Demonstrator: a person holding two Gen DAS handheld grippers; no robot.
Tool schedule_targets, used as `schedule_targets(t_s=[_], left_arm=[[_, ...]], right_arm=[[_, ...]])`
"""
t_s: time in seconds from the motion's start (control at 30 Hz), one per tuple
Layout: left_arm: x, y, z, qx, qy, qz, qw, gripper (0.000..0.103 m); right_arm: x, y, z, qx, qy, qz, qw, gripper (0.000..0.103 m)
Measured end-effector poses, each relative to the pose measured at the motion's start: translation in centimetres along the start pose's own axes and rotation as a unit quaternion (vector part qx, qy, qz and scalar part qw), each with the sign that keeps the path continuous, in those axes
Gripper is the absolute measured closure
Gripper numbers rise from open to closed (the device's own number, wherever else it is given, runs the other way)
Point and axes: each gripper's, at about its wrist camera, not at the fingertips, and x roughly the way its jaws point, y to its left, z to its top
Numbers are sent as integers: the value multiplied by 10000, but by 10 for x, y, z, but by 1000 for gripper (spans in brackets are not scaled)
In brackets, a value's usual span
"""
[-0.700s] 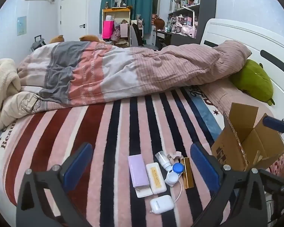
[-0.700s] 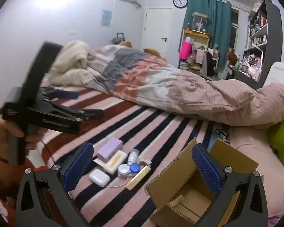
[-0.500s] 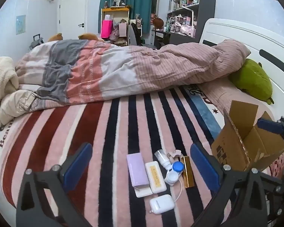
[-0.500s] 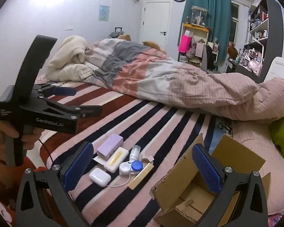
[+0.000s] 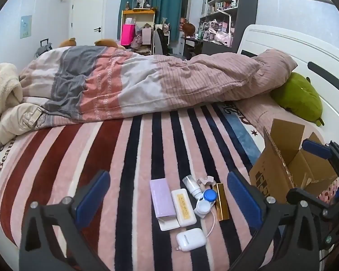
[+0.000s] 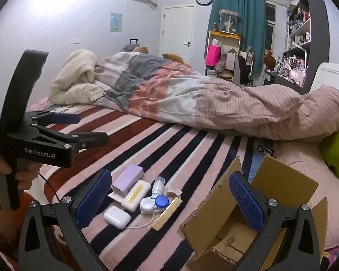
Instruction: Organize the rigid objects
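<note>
- The left gripper (image 5: 169,194) hangs wide open and empty above the striped bed blanket (image 5: 128,153), with the cluster of small things framed between its pads.
- The right gripper (image 6: 169,194) is likewise spread wide and holds nothing; one pad sits over the cluster, the other over the open cardboard box (image 6: 248,214).
- In the left view the cluster lies at about 6 o'clock: a lilac box (image 5: 162,197), a cream case (image 5: 183,207) touching it, a small clear bottle (image 5: 191,186), a contact-lens case (image 5: 205,202) with one blue cap, a gold bar-shaped box (image 5: 221,201), and a white earbuds case (image 5: 190,239) nearest the camera on a thin cord (image 5: 211,224).
- The cardboard box stands at 3 o'clock of the cluster, its flaps up.
- Risks, as I judge them:
  - The items touch one another, so closing on one may nudge or drag its neighbour.
  - The cord may snag and pull the earbuds case along.
  - The soft blanket gives, so flat cases may sink or tip away from the pads.
  - A raised flap could catch a gripper or knock a piece loose on the way in.
</note>
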Motion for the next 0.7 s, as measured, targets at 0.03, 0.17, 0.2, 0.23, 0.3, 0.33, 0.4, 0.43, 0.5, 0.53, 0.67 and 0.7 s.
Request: schedule_targets(t_s=[0.03,0.17,0.2,0.23,0.3,0.33,0.4,0.43,0.5,0.53,0.67,0.7], left_arm=[[0,0,-1,3,-9,15,10000,1],[2,1,-3,-2,25,-15,10000,1],[2,1,-3,-6,19,-16,10000,1],[2,1,-3,-5,17,-10,10000,1],[1,1,-3,-19,1,7,10000,1],[1,2,-2,-26,-4,14,10000,1],[1,3,-3,-30,-7,25,10000,1],[2,4,-3,-39,2,24,10000,1],[2,5,-3,-67,9,51,10000,1],[2,5,-3,-75,8,63,10000,1],[2,6,-3,-75,9,74,9999,1],[2,6,-3,-68,7,75,9999,1]], right_arm=[[0,0,-1,-9,7,-34,10000,0],[2,-1,-5,-38,17,-207,9998,0],[2,-1,-6,-26,11,-202,9998,0],[3,0,-7,-14,10,-183,9998,0],[3,0,-7,-9,17,-136,9999,0],[4,1,-8,-8,23,-113,9999,0],[5,2,-8,-5,35,-77,10000,0],[5,2,-8,9,38,-66,10000,0],[5,3,-8,31,20,-109,9999,0],[5,4,-7,31,7,-153,9999,0],[4,2,-8,139,-58,-40,9999,0],[4,1,-8,150,-62,-14,9999,0]])
